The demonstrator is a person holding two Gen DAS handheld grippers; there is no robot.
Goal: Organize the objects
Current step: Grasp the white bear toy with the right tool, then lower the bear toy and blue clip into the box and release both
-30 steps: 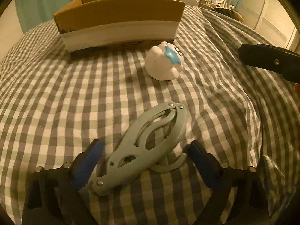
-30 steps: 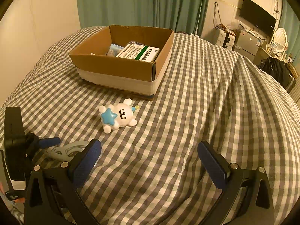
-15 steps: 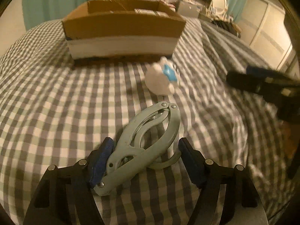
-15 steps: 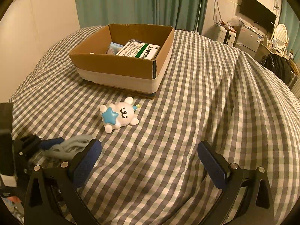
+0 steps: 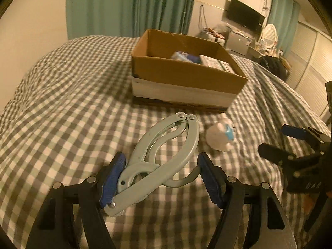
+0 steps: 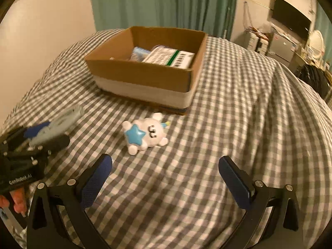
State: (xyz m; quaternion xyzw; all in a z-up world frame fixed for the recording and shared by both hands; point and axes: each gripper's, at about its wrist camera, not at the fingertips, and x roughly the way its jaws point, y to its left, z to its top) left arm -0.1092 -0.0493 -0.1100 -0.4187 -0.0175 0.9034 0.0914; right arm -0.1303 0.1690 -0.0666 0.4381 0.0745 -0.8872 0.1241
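Left gripper (image 5: 160,178) pinches the pale blue plastic clamp-style clip (image 5: 157,161) by its handle end, clear above the grey-and-white checked bedcover (image 5: 68,112); right gripper (image 6: 166,178) stands wide apart, empty. White round toy with a blue star (image 6: 145,133) lies on the cover just before the open brown cardboard box (image 6: 145,74). Beyond: green curtains (image 6: 164,2), wall-mounted black television (image 5: 244,15).

home bedroom: checked bedspread (image 6: 238,124), green curtains (image 6: 166,2), wall tv (image 5: 244,17), vanity mirror (image 5: 269,33).
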